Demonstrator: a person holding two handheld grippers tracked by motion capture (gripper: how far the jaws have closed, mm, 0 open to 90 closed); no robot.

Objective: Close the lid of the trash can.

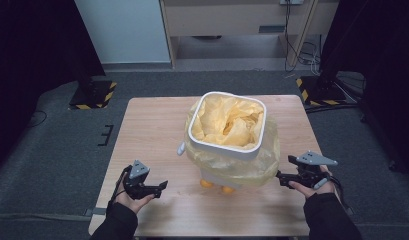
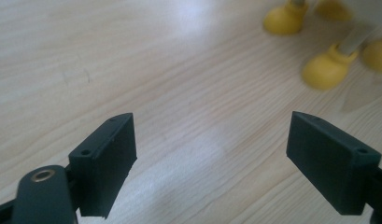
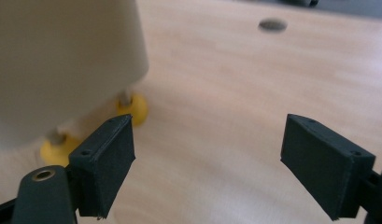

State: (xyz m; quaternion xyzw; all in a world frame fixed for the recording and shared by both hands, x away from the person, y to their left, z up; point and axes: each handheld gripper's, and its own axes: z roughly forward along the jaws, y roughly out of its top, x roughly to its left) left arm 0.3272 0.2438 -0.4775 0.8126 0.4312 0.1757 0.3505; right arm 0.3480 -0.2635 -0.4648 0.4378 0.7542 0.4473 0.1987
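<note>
While both hands sit low at the near edge of the desk (image 1: 147, 125), the white bin (image 1: 227, 142) stands in the middle on yellow feet (image 2: 325, 70), its yellow bag (image 1: 232, 122) draped over the rim and down the sides; the left tongs (image 1: 162, 186) gape wide over bare wood, holding nothing; the right tongs (image 1: 281, 176), jaws spread wide and empty, point at the bag's lower edge just beside the bin.
</note>
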